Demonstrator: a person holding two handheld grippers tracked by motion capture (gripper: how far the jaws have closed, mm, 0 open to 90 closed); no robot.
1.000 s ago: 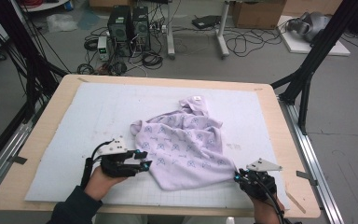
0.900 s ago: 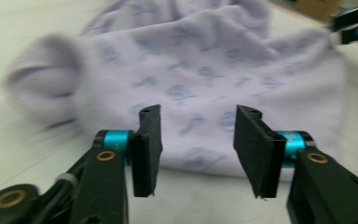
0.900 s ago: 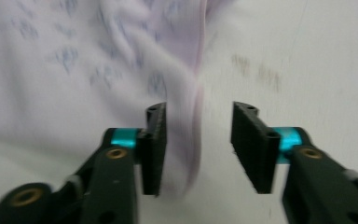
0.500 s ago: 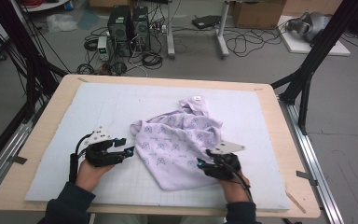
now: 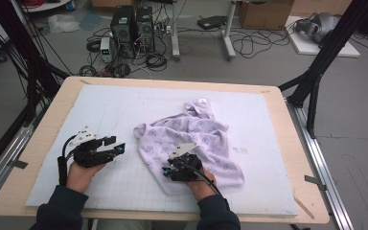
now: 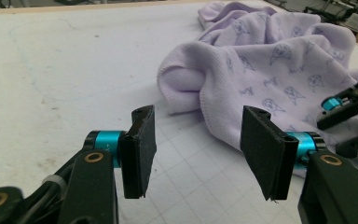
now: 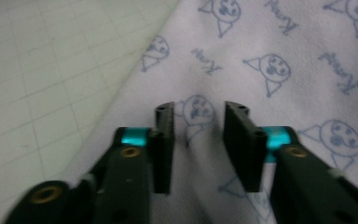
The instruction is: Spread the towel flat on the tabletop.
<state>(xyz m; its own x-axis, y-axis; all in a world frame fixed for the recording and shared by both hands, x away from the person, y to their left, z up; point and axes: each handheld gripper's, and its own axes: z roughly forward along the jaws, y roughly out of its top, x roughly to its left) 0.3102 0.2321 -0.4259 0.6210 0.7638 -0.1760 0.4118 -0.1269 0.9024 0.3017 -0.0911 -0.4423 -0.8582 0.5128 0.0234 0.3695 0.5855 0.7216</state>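
Note:
A lilac towel (image 5: 196,132) printed with small blue faces lies crumpled on the white grid mat (image 5: 124,105). My right gripper (image 5: 166,171) hovers over the towel's near left part. In the right gripper view its jaws (image 7: 196,135) have just been closing and stand a narrow gap apart, with towel cloth (image 7: 284,46) showing below the gap. My left gripper (image 5: 116,144) sits on the mat to the left of the towel. Its jaws (image 6: 196,149) have just been opening and hold nothing, and the towel's rolled edge (image 6: 270,51) lies a little ahead of them.
The mat covers a wooden table (image 5: 38,139) with a metal rail along each side. Beyond the far edge are computer towers (image 5: 132,24), cables and black frame legs (image 5: 316,76). The right gripper's fingers (image 6: 349,100) show at the right of the left gripper view.
My right gripper has travelled left from the table's near right corner onto the towel's near part. My left gripper has drawn leftward off the towel's edge.

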